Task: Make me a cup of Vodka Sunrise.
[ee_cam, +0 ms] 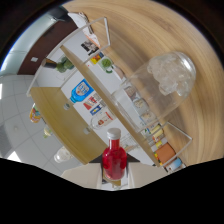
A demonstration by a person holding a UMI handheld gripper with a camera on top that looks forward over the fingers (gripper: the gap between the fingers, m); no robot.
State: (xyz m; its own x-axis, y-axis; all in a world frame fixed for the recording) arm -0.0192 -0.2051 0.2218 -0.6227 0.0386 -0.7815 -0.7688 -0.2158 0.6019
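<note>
Red bottle [114, 159] between fingers [85, 175], gripped.

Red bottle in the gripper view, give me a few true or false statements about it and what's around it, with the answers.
1. The red bottle sits between the fingers of the gripper. True.
2. The bottle has a black cap. False: its cap is white.
3. The clear cup holds ice. True: pale chunks fill its far end.
4. The cup stands upright on the wooden table. False: it appears tilted, lying across the clear shelf.
5. The shelf holds small packaged items. True.
</note>
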